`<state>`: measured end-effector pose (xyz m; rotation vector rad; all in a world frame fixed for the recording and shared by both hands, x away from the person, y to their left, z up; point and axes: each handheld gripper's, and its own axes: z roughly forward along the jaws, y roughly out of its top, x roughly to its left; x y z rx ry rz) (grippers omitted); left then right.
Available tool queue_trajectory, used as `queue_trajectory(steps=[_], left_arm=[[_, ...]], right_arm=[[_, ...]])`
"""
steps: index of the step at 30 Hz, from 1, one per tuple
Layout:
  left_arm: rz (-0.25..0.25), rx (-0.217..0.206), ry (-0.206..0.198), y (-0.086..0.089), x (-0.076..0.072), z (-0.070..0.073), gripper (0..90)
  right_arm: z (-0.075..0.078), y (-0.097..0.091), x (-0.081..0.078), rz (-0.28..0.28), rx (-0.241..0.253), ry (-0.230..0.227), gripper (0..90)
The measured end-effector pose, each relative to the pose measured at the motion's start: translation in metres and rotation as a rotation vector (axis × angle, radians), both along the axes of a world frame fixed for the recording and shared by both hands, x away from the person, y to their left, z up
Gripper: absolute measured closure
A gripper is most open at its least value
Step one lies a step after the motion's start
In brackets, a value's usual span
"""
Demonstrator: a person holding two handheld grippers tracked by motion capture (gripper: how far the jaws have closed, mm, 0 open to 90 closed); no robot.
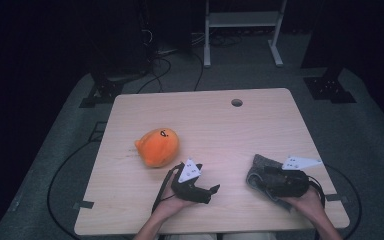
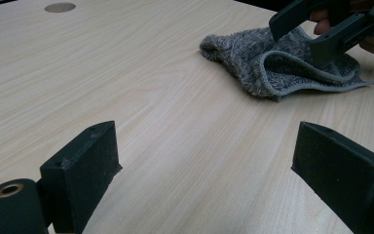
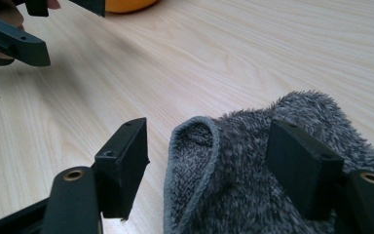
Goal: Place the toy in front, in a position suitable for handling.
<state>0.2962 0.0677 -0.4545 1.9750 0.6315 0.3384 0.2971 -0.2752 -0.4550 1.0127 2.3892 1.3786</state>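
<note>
Dim room, table lit from above, soft shadows

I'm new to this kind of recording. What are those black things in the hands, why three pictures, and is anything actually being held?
A person sits at a wooden table and holds a handheld two-jaw tool in each hand. The high view looks down from above. The other two pictures come from small cameras riding on each tool, looking out between its two black jaws.

On the table lie an orange plush toy and a crumpled grey towel.

The left tool is open over bare wood, holding nothing, and sits close to the plush toy. The right tool is open too: the towel's folded edge lies between its jaws, and one jaw rests on the fabric, but they are not clamped on it. So nothing is gripped at this moment.
</note>
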Motion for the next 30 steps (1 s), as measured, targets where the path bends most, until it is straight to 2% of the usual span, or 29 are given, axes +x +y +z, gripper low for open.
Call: queue_trajectory(steps=[6,13,18,25,30], left_arm=[[-0.014,-0.002,0.003,0.000,0.001,0.002,9.1],[-0.014,-0.004,-0.022,0.006,0.001,0.008,9.1],[-0.001,-0.026,-0.039,0.013,0.003,0.015,9.1],[0.076,-0.052,-0.101,0.038,0.014,0.034,9.1],[0.158,-0.077,-0.154,0.065,0.020,0.047,9.1]], right_arm=[[-0.001,-0.002,0.001,0.002,0.002,0.010,30.7],[0.002,-0.002,-0.002,-0.007,0.007,-0.001,30.6],[0.002,0.000,-0.003,-0.011,0.017,-0.003,30.6],[0.002,-0.002,-0.002,-0.021,0.025,0.001,30.7],[0.002,-0.003,-0.002,-0.023,0.028,0.000,30.7]])
